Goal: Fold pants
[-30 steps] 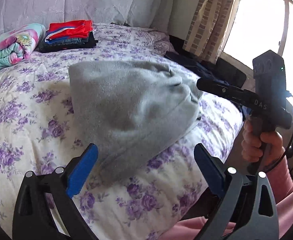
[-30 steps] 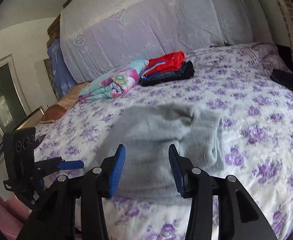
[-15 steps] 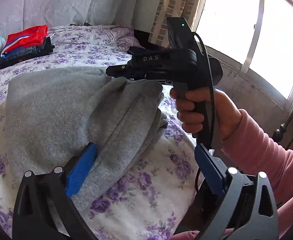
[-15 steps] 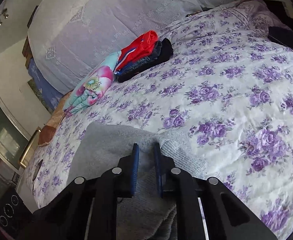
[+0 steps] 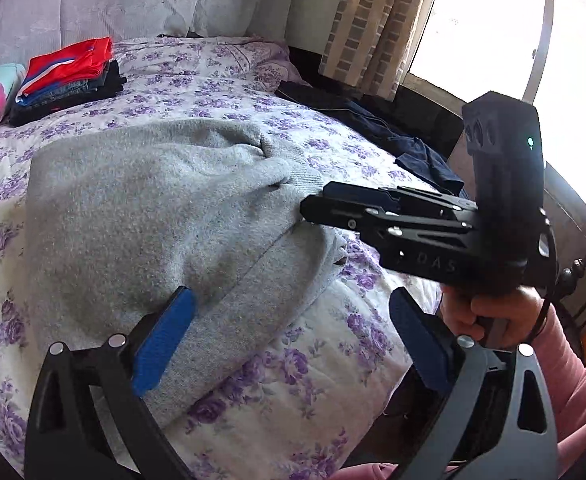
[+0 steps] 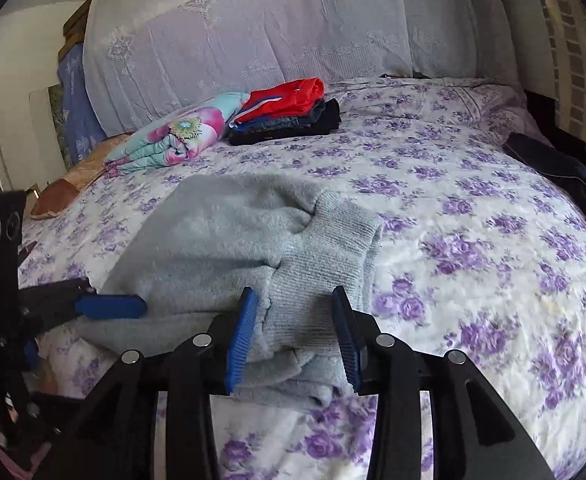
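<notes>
Grey fleece pants (image 5: 153,216) lie folded in a thick bundle on the floral bedspread (image 5: 221,92); they also show in the right wrist view (image 6: 229,236). My left gripper (image 5: 289,340) is open, its left finger over the near edge of the pants, holding nothing. My right gripper (image 6: 297,328) is open, its jaws on either side of the ribbed cuff end (image 6: 325,256) of the pants without gripping it. The right gripper also shows in the left wrist view (image 5: 397,216), its tip at the pants' right edge. The left gripper shows in the right wrist view (image 6: 109,306).
A stack of folded clothes with a red top (image 6: 285,112) and a rolled floral blanket (image 6: 173,136) sit near the headboard. Dark clothes (image 5: 373,128) lie at the bed's right side by the curtain and window. The bed edge is close in front.
The right gripper was shut on the pants' cuff half a second ago; it has opened and drawn back. The left gripper has pulled back slightly and stays open.
</notes>
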Action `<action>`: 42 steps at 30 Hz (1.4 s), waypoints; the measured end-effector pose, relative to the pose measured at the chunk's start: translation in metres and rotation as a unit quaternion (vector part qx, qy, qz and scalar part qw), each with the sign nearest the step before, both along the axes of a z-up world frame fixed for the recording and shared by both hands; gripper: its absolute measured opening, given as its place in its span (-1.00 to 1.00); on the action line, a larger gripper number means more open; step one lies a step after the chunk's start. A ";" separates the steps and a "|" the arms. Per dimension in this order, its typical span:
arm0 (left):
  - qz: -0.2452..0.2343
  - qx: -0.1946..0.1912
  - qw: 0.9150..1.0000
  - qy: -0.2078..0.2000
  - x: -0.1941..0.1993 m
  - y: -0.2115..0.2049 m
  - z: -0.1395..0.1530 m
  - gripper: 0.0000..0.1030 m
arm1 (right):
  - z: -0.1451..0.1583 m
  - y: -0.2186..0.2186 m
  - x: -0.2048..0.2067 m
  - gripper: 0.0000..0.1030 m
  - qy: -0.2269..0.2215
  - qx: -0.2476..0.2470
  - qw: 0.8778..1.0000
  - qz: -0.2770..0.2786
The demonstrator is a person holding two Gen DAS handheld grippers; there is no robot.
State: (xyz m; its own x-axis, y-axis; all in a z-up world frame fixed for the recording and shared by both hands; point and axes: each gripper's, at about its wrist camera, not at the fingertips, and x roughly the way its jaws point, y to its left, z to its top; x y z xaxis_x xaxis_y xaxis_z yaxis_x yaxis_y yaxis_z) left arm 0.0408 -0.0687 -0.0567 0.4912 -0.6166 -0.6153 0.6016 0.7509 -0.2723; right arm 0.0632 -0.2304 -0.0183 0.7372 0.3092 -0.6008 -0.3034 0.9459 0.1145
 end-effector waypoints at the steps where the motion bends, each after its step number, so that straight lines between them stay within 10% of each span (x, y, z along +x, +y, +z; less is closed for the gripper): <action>1: 0.003 0.005 1.000 -0.003 -0.001 -0.001 0.001 0.85 | 0.002 -0.002 -0.004 -0.14 -0.002 0.002 1.000 -0.002; 15: 0.104 0.016 0.993 -0.051 -0.004 0.062 0.049 0.88 | 0.023 -0.034 -0.050 0.53 -0.017 0.082 0.996 -0.016; 26: 0.206 0.004 0.977 0.044 0.027 0.132 0.028 0.89 | 0.021 -0.045 -0.012 0.64 0.030 0.158 0.987 -0.008; 42: 0.136 -0.021 0.979 0.151 0.032 0.111 -0.025 0.89 | -0.003 -0.060 0.039 0.65 0.088 0.180 0.980 -0.009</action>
